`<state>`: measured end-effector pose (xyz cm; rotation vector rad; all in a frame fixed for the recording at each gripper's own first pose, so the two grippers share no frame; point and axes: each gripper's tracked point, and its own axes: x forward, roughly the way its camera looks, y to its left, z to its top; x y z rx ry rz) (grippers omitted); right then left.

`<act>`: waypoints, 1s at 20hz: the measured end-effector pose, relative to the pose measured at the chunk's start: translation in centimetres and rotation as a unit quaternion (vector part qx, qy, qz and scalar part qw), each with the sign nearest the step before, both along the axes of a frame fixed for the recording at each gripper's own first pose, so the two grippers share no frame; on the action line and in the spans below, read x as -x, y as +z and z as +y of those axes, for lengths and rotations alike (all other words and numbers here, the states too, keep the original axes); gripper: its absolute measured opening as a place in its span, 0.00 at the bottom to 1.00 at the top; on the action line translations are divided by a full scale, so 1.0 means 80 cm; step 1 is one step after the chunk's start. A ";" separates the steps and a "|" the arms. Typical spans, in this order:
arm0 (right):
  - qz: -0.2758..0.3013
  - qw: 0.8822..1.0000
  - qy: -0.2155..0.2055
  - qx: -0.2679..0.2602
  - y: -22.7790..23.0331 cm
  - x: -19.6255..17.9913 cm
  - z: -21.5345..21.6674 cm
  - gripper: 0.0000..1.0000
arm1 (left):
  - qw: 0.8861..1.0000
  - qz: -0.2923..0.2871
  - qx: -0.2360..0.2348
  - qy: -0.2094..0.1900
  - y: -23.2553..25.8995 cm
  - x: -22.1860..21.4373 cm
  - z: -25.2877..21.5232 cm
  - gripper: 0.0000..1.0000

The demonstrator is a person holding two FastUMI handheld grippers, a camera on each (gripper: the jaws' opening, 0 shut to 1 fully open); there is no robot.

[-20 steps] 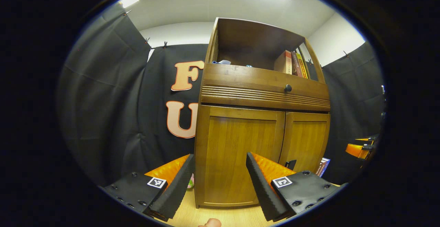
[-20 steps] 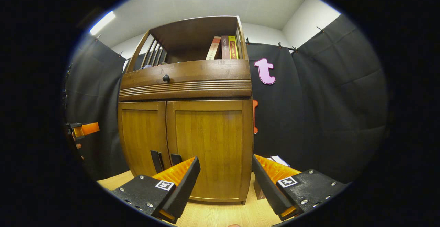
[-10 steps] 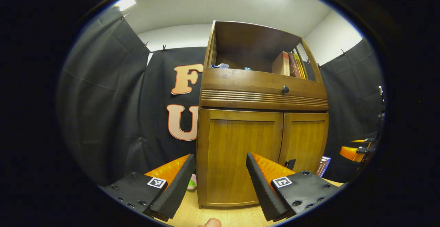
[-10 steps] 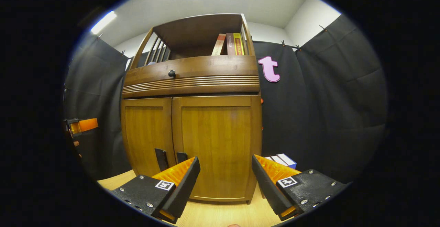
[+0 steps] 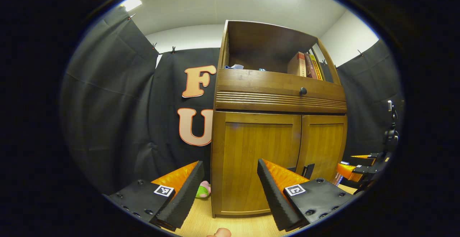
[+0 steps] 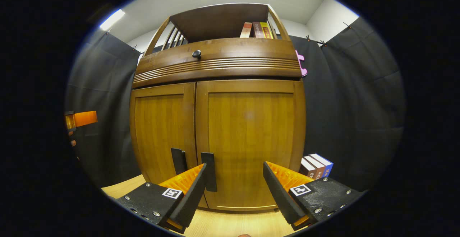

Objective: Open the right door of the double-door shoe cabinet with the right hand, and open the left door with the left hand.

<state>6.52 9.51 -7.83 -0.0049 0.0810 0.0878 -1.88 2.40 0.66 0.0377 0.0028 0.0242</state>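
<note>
Closer now than a second ago, the right gripper (image 6: pixel 235 190) has advanced on the shoe cabinet (image 6: pixel 219 122), which looms larger in its view.

Left gripper view: the left gripper (image 5: pixel 230 190) hangs spread and empty before the left door (image 5: pixel 257 165). Both doors look closed, and the right gripper (image 5: pixel 355 163) shows beside the cabinet's right edge, near the right door (image 5: pixel 323 147). Above the drawer (image 5: pixel 280 91), the open shelf (image 5: pixel 266 48) holds upright books (image 5: pixel 305 64) at its right end and something pale, too small to identify, at its left.

Right gripper view: the right gripper is spread wide, pinching nothing, with the right door's dark handle (image 6: pixel 209 170) just above its left finger; the left door's handle (image 6: pixel 178 161) stands beside it. More books (image 6: pixel 316 165) lie on the floor by the cabinet's right side.

Neither door is opened yet; both pulls remain, the right likely first.
</note>
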 end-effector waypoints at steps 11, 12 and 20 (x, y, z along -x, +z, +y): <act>0.037 0.999 0.009 -0.010 -0.078 -0.074 0.061 0.94 | 1.000 0.010 -0.008 0.002 -0.022 -0.022 0.025 0.95; 0.038 0.999 0.005 -0.010 -0.082 -0.079 0.060 0.92 | 1.000 0.011 -0.008 0.003 -0.024 -0.025 0.027 0.95; 0.060 0.998 0.006 -0.018 -0.109 -0.114 0.066 0.82 | 1.000 0.012 -0.005 0.008 -0.030 -0.036 0.037 0.96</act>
